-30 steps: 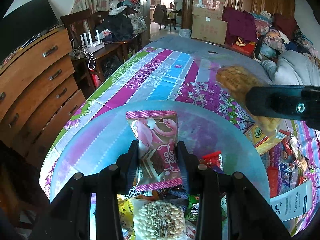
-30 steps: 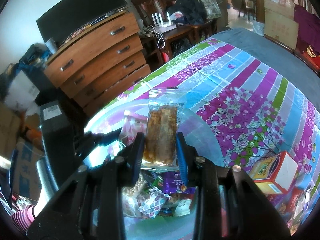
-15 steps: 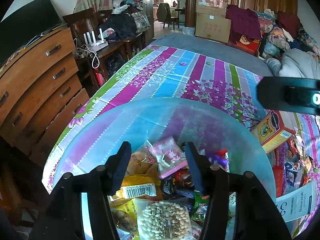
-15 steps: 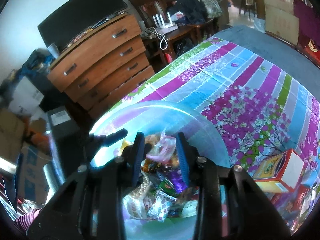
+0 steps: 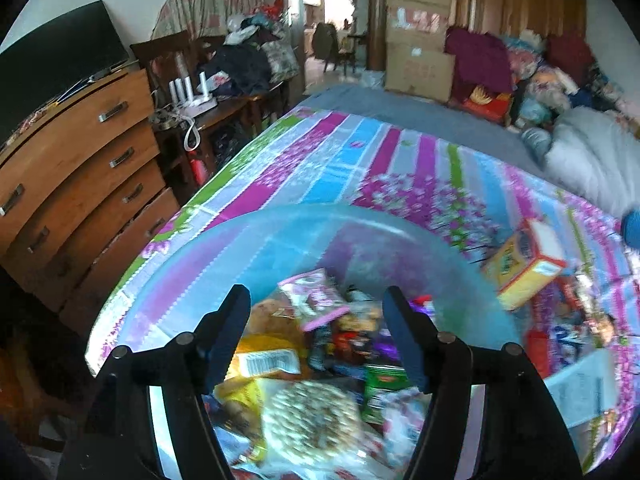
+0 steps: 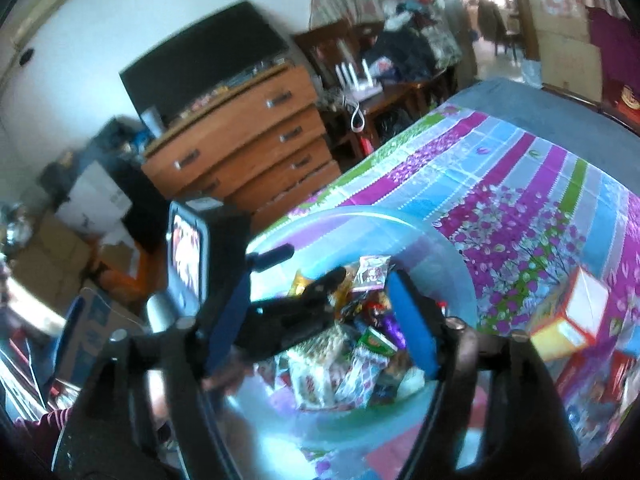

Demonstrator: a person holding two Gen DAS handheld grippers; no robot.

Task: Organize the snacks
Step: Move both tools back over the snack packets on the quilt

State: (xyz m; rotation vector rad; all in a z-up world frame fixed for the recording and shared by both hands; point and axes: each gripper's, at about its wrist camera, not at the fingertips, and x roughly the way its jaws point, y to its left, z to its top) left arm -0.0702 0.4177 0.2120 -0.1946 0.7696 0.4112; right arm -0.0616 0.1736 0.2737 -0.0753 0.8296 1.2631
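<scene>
Hovering: left hand-held gripper [image 5: 316, 300] and right hand-held gripper [image 6: 320, 296], jaws just opened wide, nothing between them
Basin [image 5: 192, 264]: below both, heaped with snack packets [image 5: 320, 300]
Beyond rim: bare striped cloth [image 5: 360, 160]
Right: yellow box [image 5: 520, 264]

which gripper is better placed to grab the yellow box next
Right, probably. The yellow box lies right of the bowl. Both the left gripper and right gripper are open and empty over the bowl.

Motion blur smears the snack packets [image 5: 312, 364] in the bowl [image 5: 224, 248], their labels unreadable; the yellow box [image 6: 568, 320] is blurred too.
</scene>
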